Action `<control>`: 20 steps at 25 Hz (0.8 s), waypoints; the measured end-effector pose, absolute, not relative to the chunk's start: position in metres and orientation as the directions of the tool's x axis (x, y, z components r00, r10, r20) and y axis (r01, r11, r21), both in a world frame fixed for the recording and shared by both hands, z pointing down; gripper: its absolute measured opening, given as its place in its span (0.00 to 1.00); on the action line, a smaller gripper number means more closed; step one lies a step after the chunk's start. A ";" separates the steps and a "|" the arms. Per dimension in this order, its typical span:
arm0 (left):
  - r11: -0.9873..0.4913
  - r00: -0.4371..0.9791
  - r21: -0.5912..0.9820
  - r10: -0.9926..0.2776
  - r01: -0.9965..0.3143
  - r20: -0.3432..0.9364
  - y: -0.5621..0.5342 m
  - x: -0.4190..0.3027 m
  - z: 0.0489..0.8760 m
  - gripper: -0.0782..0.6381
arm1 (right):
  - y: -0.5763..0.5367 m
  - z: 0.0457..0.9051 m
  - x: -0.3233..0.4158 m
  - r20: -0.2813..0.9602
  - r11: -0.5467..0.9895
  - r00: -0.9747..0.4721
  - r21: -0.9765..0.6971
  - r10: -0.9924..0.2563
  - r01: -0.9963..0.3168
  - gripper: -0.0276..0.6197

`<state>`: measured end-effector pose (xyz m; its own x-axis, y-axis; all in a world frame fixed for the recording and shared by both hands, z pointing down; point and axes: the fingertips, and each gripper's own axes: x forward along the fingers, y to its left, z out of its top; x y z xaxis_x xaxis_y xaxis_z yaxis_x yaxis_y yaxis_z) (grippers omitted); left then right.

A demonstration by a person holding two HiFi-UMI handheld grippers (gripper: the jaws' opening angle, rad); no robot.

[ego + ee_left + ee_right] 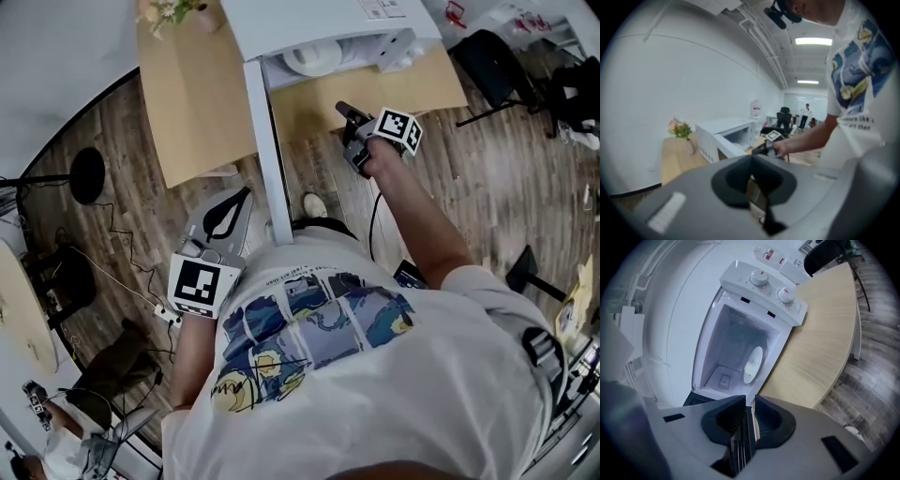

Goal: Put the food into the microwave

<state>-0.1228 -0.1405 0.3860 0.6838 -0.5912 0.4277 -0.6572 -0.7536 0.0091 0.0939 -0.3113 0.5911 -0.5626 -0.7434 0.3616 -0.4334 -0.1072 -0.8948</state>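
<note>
**Head view.** A white microwave (328, 21) stands on a wooden table (202, 112) with its door (270, 150) swung fully open toward the person. A white dish (312, 58) lies inside the cavity; what it carries cannot be made out. The right tool (345, 111) is held over the table just in front of the open cavity, pointing at it, its marker cube (398, 130) toward the person. The left tool (234, 202) is held low beside the person's trunk, over the wooden floor (112, 234), on the far side of the door from the right tool and well apart from the cavity. A vase of flowers (173, 11) stands at the table's far corner.

**Left gripper view.** The left tool (752, 182) has its jaws drawn close together, with nothing between them. Beyond them are the microwave (726, 133) on the table (677, 159), the flowers (680, 129) to its left, and the right tool (761, 147) at the end of the outstretched arm.

**Right gripper view.** The right tool (749, 420) shows its jaws close together, only a thin slit between the pads, and they hold nothing. It looks straight into the microwave (740, 273), whose two knobs (760, 277) sit beside the cavity. The white dish (753, 364) rests on the cavity floor, apart from the tool. The table (825, 348) runs off to the right.
</note>
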 end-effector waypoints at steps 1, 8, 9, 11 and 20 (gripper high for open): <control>-0.762 0.691 0.008 -0.583 -0.648 0.427 -0.140 -0.121 0.386 0.12 | -0.306 0.589 0.094 0.365 -0.100 -0.561 -0.890 -0.744 -0.446 0.12; -0.808 0.739 0.002 -0.538 -0.589 0.407 -0.134 -0.113 0.382 0.12 | -0.266 0.573 0.089 0.369 -0.046 -0.568 -0.864 -0.736 -0.502 0.07; -0.813 0.745 0.004 -0.532 -0.583 0.403 -0.133 -0.112 0.382 0.12 | -0.260 0.571 0.089 0.369 -0.044 -0.568 -0.863 -0.736 -0.504 0.06; -0.822 0.757 0.007 -0.520 -0.569 0.395 -0.132 -0.109 0.382 0.12 | -0.249 0.566 0.089 0.369 -0.043 -0.570 -0.863 -0.734 -0.503 0.06; -0.855 0.796 0.009 -0.478 -0.518 0.371 -0.122 -0.100 0.379 0.12 | -0.212 0.543 0.078 0.360 0.033 -0.593 -0.836 -0.720 -0.548 0.05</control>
<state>-0.0998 -0.1224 0.3795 0.7958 -0.4784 0.3711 -0.5181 -0.8553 0.0085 0.0783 -0.2124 0.5433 -0.5933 -0.7201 0.3598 -0.5475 0.0334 -0.8361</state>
